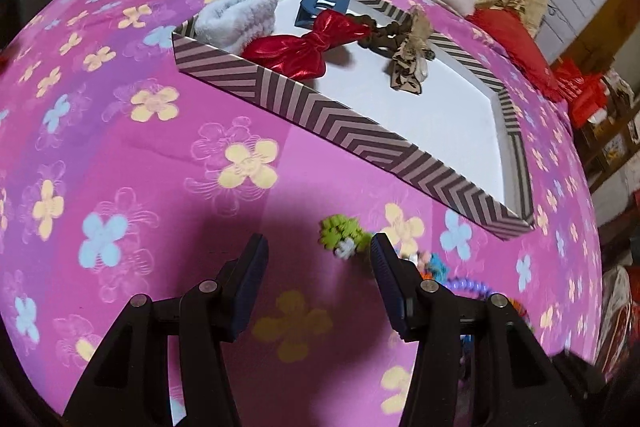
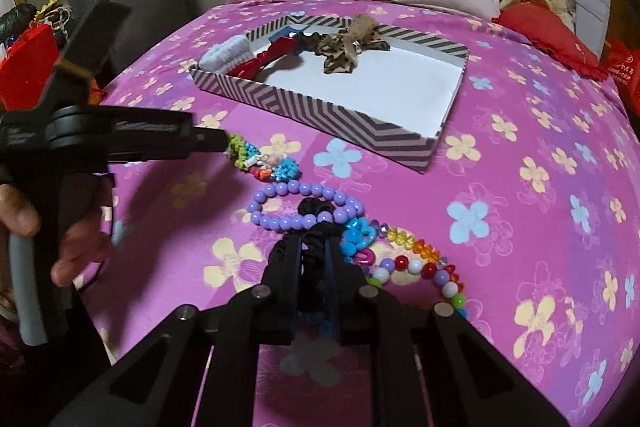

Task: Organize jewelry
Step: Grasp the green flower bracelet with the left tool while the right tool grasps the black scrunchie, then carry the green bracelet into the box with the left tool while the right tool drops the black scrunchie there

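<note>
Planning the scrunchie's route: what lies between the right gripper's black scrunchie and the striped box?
The purple bead bracelet overlaps the black scrunchie, which is pinched in the right gripper. Past the bracelet, only bare bedspread shows before the striped box, whose near wall must be cleared.

Both cameras looked forward from low over the pink floral bedspread [image 1: 120, 147] toward the far pillows. The left view sat closer to the striped box [image 1: 320, 115], which both views shared [image 2: 320, 115].

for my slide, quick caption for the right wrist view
Right gripper shut on a black scrunchie beside purple beads, striped box beyond.
</note>
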The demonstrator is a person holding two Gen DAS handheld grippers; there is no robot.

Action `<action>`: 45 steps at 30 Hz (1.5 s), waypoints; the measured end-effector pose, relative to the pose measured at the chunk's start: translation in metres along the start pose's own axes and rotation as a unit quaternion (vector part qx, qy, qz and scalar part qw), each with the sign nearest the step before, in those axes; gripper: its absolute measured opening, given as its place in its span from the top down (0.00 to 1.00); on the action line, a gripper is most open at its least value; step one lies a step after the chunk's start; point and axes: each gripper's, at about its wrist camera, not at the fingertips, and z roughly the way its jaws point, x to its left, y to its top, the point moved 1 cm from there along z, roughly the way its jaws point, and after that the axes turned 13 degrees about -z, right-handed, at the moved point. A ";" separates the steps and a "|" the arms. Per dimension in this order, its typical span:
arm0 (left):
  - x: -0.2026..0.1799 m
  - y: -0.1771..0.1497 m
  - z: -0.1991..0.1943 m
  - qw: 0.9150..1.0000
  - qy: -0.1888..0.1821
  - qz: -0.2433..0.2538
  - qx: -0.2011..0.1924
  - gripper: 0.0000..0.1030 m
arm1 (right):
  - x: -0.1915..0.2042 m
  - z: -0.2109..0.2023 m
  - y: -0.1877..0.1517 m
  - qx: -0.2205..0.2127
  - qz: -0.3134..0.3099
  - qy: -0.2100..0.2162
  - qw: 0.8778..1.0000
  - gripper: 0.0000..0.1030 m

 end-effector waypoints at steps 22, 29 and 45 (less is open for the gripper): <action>-0.017 0.009 -0.041 0.997 -0.060 0.048 -0.029 0.78 | -0.001 -0.041 0.008 -0.039 0.008 0.040 0.998 0.89; -0.020 0.022 -0.079 0.993 -0.072 0.064 -0.061 0.78 | -0.011 -0.056 0.021 -0.066 0.025 0.053 0.996 0.89; -0.054 0.080 -0.082 0.991 -0.053 0.081 -0.094 0.78 | -0.050 -0.035 0.090 -0.087 0.035 0.031 0.995 0.89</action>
